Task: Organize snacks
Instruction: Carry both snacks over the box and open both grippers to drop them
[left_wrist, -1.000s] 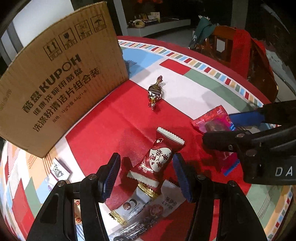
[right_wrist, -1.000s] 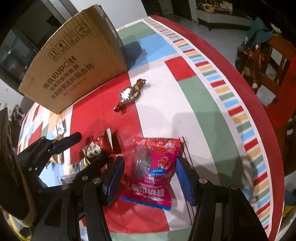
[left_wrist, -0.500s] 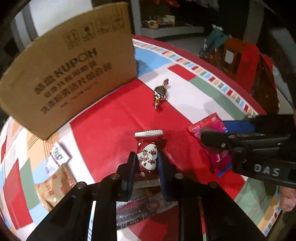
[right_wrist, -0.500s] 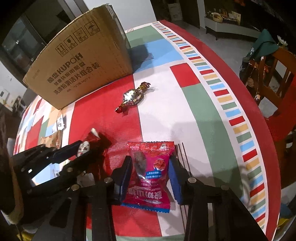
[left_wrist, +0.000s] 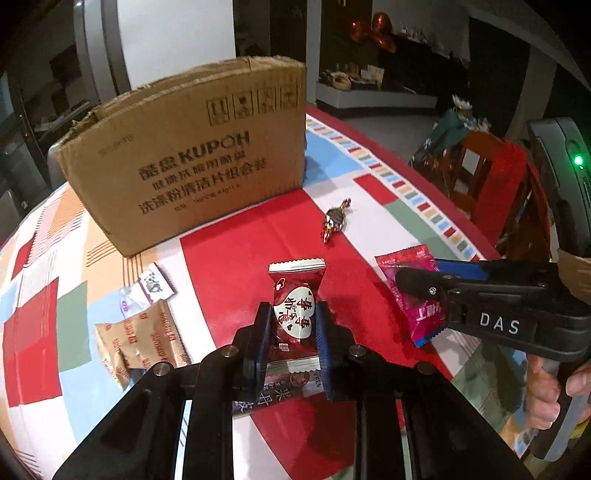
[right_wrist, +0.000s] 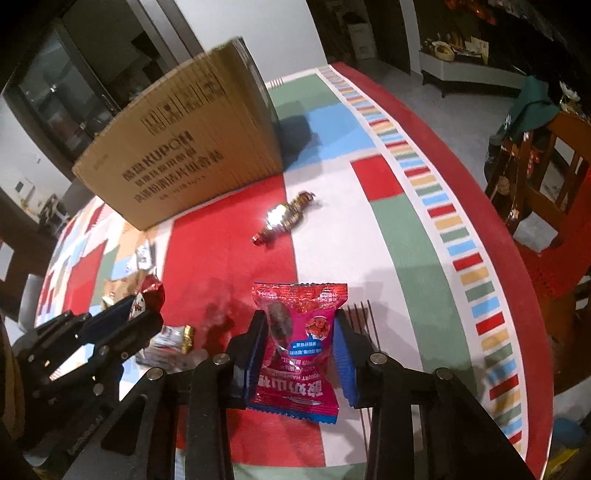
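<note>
Both claws are loaded: your left claw is pinching the dark-red heart-print candy packet by its sides, and your right claw is clamped on the pink yogurt-hawthorn snack pouch. Each packet looks lifted clear of the tabletop, carried upright between the blue pads. Just under your left claw, more wrappers lie loose, with a tan sachet and a small white packet off to its left. Further out, a foil-wrapped twist candy sits alone on the red-and-white cloth. Beyond it stands the cardboard box, its printed side facing you. You look to be at the carry step: grasps made, nothing dropped off yet. Next, I'd judge, you bring both packets up over the box's rim and release inside. Its opening isn't visible from here, so clear the wall first.
</note>
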